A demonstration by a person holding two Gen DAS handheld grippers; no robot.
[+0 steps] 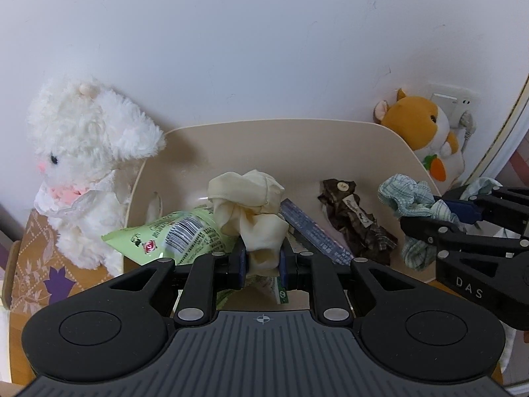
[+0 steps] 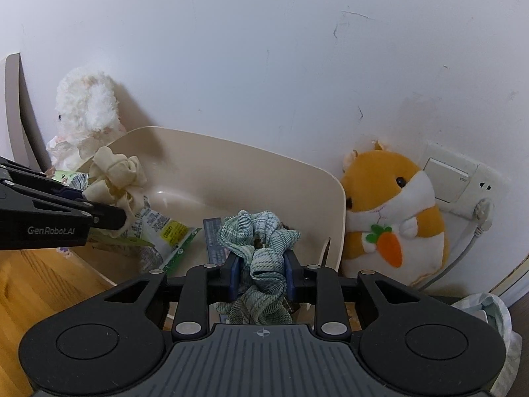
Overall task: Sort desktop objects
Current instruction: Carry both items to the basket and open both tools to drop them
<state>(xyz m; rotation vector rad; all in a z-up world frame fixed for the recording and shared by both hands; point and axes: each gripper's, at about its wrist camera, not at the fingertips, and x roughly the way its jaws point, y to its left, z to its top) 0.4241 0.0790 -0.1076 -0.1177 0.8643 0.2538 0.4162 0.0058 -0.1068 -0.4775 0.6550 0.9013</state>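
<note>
My left gripper (image 1: 262, 262) is shut on a cream scrunchie (image 1: 248, 205) and holds it above the beige bin (image 1: 297, 139); the scrunchie also shows in the right wrist view (image 2: 114, 178). My right gripper (image 2: 261, 276) is shut on a green plaid scrunchie (image 2: 261, 248) over the bin's right part (image 2: 334, 198); that scrunchie also shows in the left wrist view (image 1: 413, 205). Inside the bin lie a green snack packet (image 1: 172, 235), a dark blue flat box (image 1: 314, 235) and a brown plaid scrunchie (image 1: 357, 218).
A white plush rabbit (image 1: 86, 165) sits left of the bin by the wall. An orange hamster plush (image 2: 393, 211) sits right of it, in front of a wall socket (image 2: 463, 182) with a plugged cable. The wooden tabletop (image 2: 29, 284) shows at lower left.
</note>
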